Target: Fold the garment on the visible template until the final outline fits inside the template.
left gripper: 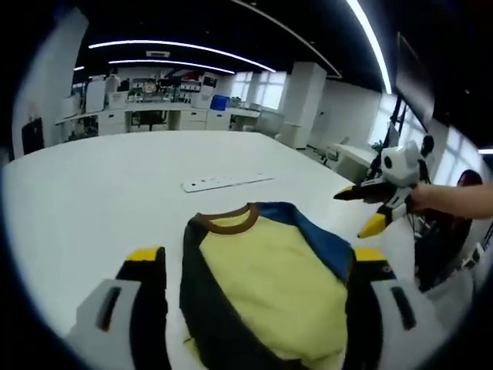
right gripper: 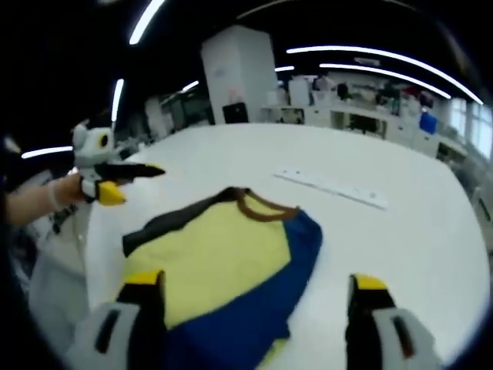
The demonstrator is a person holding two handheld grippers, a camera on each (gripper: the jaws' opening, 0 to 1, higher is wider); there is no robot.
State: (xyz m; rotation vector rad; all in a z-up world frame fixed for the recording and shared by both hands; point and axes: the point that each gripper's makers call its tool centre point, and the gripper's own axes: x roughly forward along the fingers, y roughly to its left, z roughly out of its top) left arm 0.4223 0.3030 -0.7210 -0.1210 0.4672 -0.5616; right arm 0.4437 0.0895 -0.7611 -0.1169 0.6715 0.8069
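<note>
Left gripper view: the left gripper (left gripper: pixel 258 266) hangs low with its jaws spread wide apart, holding nothing, and the garment (left gripper: pixel 266 281) lies on the white table (left gripper: pixel 92 193) between them. It is a folded yellow shirt with a brown collar (left gripper: pixel 227 222), a dark sleeve along one edge and a blue one along the other. Just beyond the collar rests a long white power strip (left gripper: pixel 227 182). Off to the side, the right gripper (left gripper: pixel 368 208) is raised clear of the cloth, its jaws parted and empty.

In the right gripper view, open table lies between the shirt and the strip. Farther back stand office desks (left gripper: pixel 154 116) and a white pillar (right gripper: pixel 239 73).
</note>
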